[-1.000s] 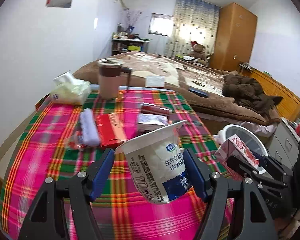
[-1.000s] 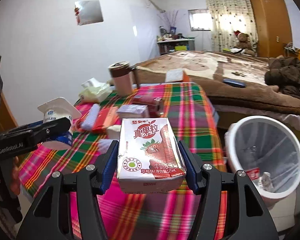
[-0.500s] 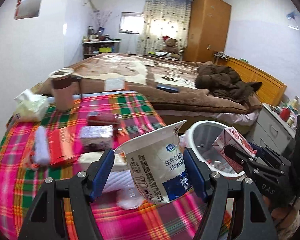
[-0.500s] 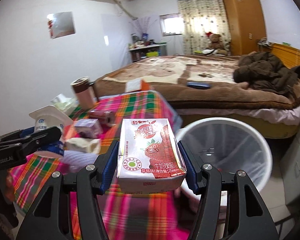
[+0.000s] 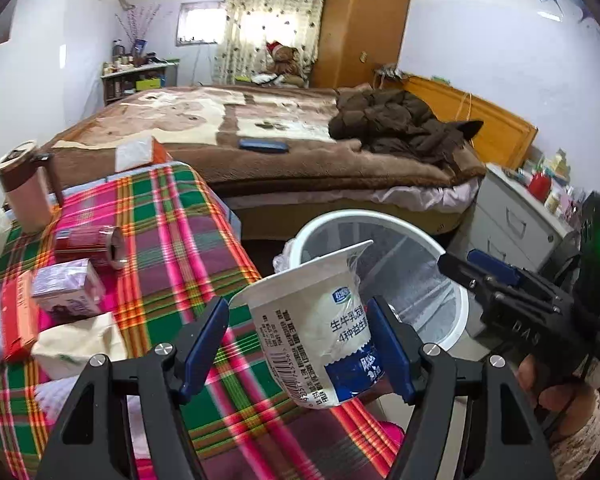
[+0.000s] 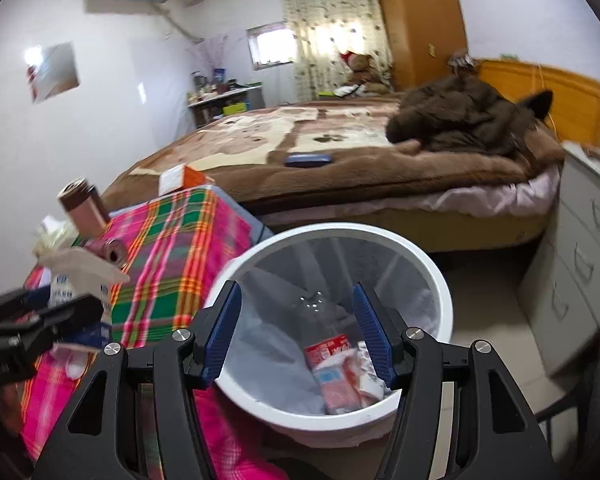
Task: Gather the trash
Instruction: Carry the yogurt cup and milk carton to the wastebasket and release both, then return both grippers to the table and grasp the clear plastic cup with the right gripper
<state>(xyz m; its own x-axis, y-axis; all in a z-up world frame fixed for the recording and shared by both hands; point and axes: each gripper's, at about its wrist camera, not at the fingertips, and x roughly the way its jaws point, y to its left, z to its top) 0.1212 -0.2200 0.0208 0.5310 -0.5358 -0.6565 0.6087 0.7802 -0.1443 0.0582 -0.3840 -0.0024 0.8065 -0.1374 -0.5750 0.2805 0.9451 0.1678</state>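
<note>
The left tool (image 5: pixel 296 344) points forward and down over the desk's (image 5: pixel 172 240) near edge, its blue pads clenched on one white yogurt cup (image 5: pixel 320 336), which leans to the right with its mouth toward the bin. The right tool (image 6: pixel 296 336) tilts down over the white trash bin (image 6: pixel 440 280) with its pads apart and nothing between them. In the left view a hand (image 5: pixel 556 400) grips the right tool's handle. One bin stands on the floor between desk and bed; in its bottom lies a red carton (image 6: pixel 332 372) among other wrappers. On the plaid desk sit one brown tumbler (image 5: pixel 24 192), one red can (image 5: pixel 88 242) on its side and one small carton (image 5: pixel 66 292).
</note>
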